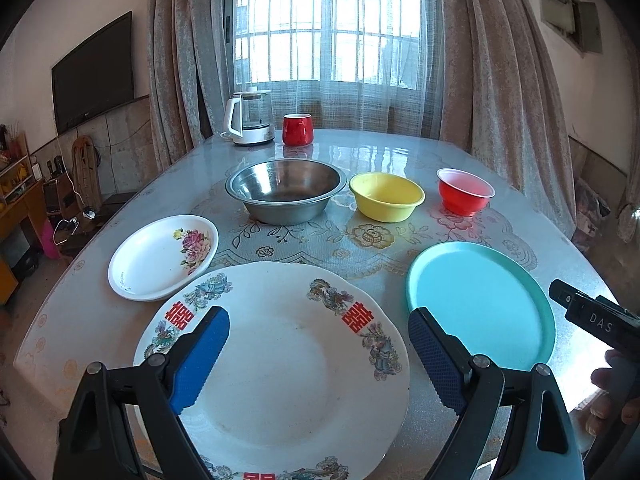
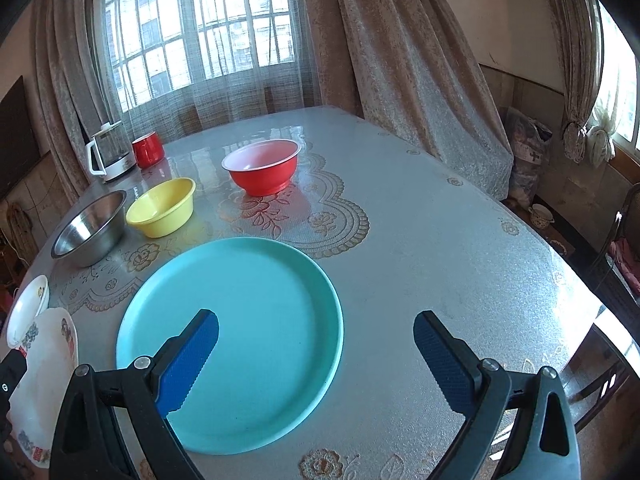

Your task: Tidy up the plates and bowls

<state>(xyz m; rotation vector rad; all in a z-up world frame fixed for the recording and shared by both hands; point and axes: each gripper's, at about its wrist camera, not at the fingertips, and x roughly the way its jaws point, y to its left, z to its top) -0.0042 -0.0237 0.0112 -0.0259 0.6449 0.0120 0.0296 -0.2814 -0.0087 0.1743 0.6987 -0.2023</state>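
1. Large white plate (image 1: pixel 288 368), lower centre of the left wrist view, flat on the tabletop (image 1: pixel 400 152). Judged ceramic: heavy, stiff, glazed and slippery, breakable. Take hold at the rim. Round, so no long axis; face up.
2. Turquoise plate (image 2: pixel 240 336), lower centre of the right wrist view, flat, face up, just beside the large plate. Judged plastic: light, stiff, tough. Grip the raised rim.
3. Steel bowl (image 1: pixel 286 192), upper centre of the left view, opening upward. Rigid, smooth; pinch the flared lip.
4. Small white plate (image 1: pixel 160 260), centre left of the left view, close to or touching the large plate's far edge. Probably fragile.
5. Yellow bowl (image 1: pixel 386 196) and red bowl (image 1: pixel 464 191), upper right of the left view, both upright, apart. Light plastic; pinch one wall.
6. Left gripper (image 1: pixel 318 346): jaws wide open, empty, above the large plate.
7. Right gripper (image 2: pixel 316 354): jaws wide open, empty, above the turquoise plate's right edge.
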